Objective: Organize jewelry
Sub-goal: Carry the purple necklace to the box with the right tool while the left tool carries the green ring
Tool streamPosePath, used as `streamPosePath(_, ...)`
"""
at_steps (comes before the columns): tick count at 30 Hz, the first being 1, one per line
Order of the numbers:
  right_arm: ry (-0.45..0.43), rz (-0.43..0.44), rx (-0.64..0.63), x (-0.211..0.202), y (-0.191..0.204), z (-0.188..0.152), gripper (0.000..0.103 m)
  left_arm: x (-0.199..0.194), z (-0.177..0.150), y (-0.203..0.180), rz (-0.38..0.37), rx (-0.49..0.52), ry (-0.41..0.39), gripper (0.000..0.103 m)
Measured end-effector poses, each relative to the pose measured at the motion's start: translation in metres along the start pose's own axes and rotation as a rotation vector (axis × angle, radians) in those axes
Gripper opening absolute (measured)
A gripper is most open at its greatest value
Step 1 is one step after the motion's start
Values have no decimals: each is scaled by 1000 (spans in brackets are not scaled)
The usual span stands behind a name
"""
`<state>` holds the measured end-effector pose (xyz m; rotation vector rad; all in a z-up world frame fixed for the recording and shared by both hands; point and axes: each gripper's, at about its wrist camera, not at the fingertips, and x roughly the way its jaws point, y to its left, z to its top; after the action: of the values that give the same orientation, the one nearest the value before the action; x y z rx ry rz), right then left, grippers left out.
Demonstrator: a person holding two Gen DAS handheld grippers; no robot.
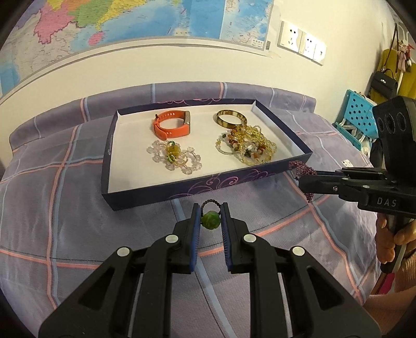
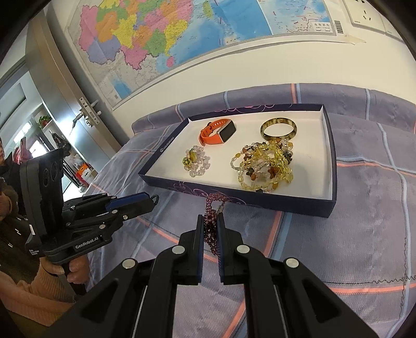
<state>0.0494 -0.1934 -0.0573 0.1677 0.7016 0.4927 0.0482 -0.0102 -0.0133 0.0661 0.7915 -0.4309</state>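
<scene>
A shallow dark blue box [image 1: 182, 188] with a white floor lies on the bed; it also shows in the right wrist view [image 2: 260, 205]. It holds an orange watch [image 1: 171, 124], a brown bangle [image 1: 231, 118], a clear bead bracelet [image 1: 173, 157] and a heap of yellow bead strands [image 1: 247, 147]. My left gripper [image 1: 211, 218] is shut on a green bead pendant [image 1: 210, 220] on a dark cord, in front of the box. My right gripper [image 2: 210, 223] is shut on a purple bead bracelet [image 2: 212, 210], which hangs by the box's near wall.
The bed has a purple plaid cover [image 1: 78, 208]. A map hangs on the wall [image 1: 130, 20] behind. A blue plastic basket [image 1: 358, 117] stands at the right. A door [image 2: 65, 85] is at the left in the right wrist view.
</scene>
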Motion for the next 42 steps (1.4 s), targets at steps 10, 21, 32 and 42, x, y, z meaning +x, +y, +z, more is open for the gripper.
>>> streamPosePath(10,-5,-1,-1,0,-1,2,7,-3,8,4,7,-3,-19,16)
streamPosePath(21,-10,1,1,2,-3,5,7,-1,14,4,10,-14,-26,16)
streamPosePath(32,-19,-1,2,1,-5,10,7,-2,21,7,10,-23,-40,16)
streamPosePath(42,-28,-4,-6,-1,-4,15,7,-2,28,11,12,-35,-48,16)
